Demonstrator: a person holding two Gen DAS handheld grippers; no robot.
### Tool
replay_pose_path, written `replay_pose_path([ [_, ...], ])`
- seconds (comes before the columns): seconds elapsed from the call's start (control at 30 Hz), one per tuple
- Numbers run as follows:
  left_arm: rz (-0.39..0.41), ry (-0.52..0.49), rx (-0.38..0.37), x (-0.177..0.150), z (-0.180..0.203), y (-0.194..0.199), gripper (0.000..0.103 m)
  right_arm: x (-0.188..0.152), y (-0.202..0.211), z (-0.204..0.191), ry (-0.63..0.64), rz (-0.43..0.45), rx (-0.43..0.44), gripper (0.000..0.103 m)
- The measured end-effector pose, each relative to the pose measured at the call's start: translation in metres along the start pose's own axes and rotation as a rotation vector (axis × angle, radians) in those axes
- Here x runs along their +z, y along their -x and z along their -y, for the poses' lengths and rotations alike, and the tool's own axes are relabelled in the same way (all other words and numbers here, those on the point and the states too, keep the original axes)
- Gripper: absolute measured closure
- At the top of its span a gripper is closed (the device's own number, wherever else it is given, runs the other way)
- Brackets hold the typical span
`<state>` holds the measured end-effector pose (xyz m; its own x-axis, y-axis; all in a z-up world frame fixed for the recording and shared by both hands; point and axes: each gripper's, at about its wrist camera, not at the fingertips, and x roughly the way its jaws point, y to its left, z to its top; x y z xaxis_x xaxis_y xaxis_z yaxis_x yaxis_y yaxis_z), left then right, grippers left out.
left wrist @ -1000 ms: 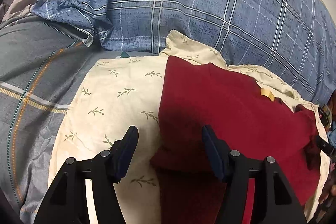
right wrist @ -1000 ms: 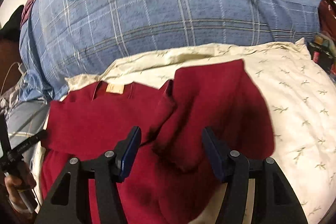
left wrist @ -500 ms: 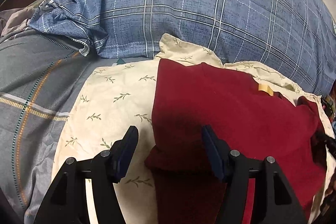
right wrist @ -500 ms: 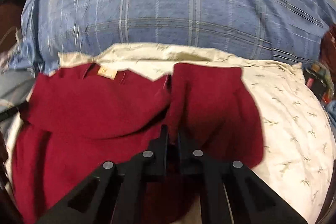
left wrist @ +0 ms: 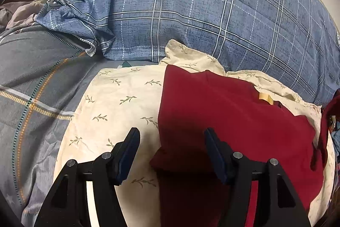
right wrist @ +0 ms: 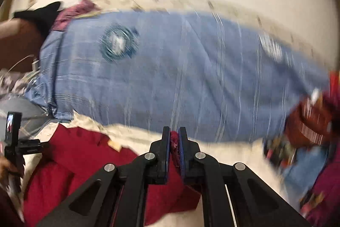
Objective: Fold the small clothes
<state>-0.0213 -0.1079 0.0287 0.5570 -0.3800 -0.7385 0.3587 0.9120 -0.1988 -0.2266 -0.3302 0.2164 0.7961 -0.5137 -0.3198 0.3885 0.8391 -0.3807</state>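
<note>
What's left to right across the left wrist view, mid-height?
Grey striped blanket → cream leaf-print pillow → red garment. The blue plaid pillow spans the back, so it has no place in the order.

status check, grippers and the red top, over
Right gripper shut on red top, fold pinched between pads. Left gripper open above top's near edge, pads clear. Top on cream leaf-print cloth; nothing in the way.

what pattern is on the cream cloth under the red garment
Small olive-green leaf sprigs scattered on the cream cloth, seen best in the left wrist view; red garment is plain.
</note>
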Motion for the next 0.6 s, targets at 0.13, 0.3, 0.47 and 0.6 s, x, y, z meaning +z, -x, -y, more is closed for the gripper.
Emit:
replay_pose_path([
  [0.13,0.007,0.017,-0.006,0.001,-0.005,0.005,0.041,0.03,0.01,-0.041,0.119,0.042,0.16,0.096],
  [0.3,0.023,0.054,-0.022,0.003,-0.014,0.011,0.041,0.05,-0.01,-0.114,0.236,0.025,0.427,0.096],
  [0.47,0.028,0.072,-0.037,0.005,-0.02,0.012,0.041,0.042,-0.077,-0.175,0.142,-0.124,0.688,0.086],
  [0.6,0.033,0.083,-0.059,0.01,-0.025,0.011,0.041,0.031,-0.103,-0.181,0.017,-0.169,0.697,0.05],
])
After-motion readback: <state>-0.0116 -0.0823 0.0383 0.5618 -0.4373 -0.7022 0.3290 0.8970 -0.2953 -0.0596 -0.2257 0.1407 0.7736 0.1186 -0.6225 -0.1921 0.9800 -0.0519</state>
